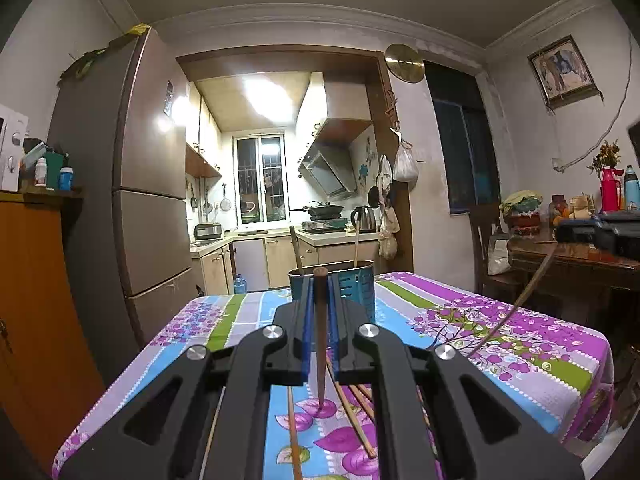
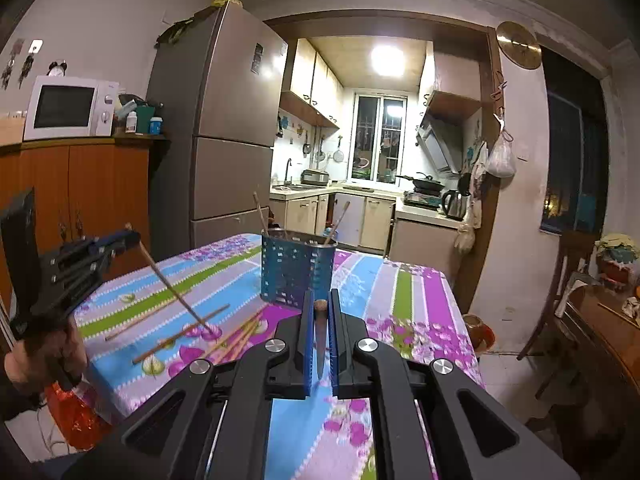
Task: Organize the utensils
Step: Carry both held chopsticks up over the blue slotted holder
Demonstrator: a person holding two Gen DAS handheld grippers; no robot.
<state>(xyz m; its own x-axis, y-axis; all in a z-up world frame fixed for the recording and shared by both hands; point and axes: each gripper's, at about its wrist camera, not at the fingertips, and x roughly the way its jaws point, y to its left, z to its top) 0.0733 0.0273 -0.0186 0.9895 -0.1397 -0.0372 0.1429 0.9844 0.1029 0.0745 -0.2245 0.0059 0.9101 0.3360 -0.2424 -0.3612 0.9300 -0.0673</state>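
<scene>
Gripping brown chopstick (image 1: pixel 320 320), left gripper (image 1: pixel 320 280) pads clamped on it, thin tip slanting down to tablecloth (image 1: pixel 520 344), short of blue perforated holder (image 1: pixel 356 286). Right gripper (image 2: pixel 320 304) likewise clamped on second chopstick (image 2: pixel 320 340), just short of holder, blunt end up. Holder upright on tablecloth, two chopsticks (image 2: pixel 260 212) already inside. Loose chopsticks (image 2: pixel 180 332) lie flat on cloth, nearer camera than holder.
</scene>
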